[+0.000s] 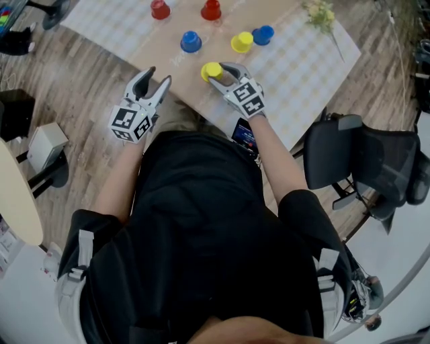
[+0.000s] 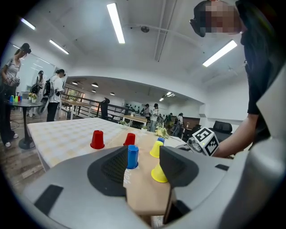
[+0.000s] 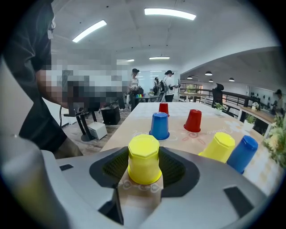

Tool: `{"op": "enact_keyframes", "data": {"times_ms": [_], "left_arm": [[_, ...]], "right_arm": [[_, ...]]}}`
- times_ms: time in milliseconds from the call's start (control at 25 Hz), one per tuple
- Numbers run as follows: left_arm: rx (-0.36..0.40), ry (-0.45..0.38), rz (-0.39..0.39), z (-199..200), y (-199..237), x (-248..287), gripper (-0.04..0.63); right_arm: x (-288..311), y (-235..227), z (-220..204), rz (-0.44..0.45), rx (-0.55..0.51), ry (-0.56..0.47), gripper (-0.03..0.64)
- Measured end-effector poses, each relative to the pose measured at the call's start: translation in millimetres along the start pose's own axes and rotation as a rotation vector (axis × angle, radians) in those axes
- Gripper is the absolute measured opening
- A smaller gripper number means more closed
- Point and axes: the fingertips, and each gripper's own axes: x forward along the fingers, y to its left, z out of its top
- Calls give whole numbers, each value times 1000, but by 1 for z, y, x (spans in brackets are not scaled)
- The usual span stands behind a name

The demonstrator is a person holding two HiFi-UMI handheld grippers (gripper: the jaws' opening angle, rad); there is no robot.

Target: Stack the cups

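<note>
Left tongs (image 1: 158, 75) first: you have them at the near edge of the table (image 1: 302, 77), jaws standing apart and nothing between the pads. Sight along them and the near blue cup (image 1: 191, 41) lines up with the gap, but it sits farther out on the brown runner (image 1: 168, 59), well clear of your tips. Beyond it, at the far side, the left red cup (image 1: 160, 9) and the right red cup (image 1: 211, 9) stand apart from each other. Every cup is upside down on its rim, and none is stacked yet.

Moving across to the middle, here's the one that counts: the near yellow cup (image 3: 144, 154) stands on the runner squarely between the jaws of your right tongs (image 1: 220, 72). Those jaws are spread, one pad on each side of the cup and close to its walls, with the cup's rim flat on the table. No squeeze shows.

Farther right, the far yellow cup (image 1: 242, 42) and the far blue cup (image 1: 263, 34) stand just beside each other, out past your right tips. A sprig of flowers (image 1: 320, 13) lies on the checked cloth at the table's right end.
</note>
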Motion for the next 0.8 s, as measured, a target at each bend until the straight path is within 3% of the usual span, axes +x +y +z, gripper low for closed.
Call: {"op": "enact_keyframes", "data": {"times_ms": [360, 800], "left_arm": [[2, 25, -38, -3, -5, 14, 212], [60, 61, -74, 1, 17, 58, 225]], "right_arm": [[-3, 2, 6, 18, 11, -22, 256], [-81, -41, 71, -122, 153, -304, 249]]}}
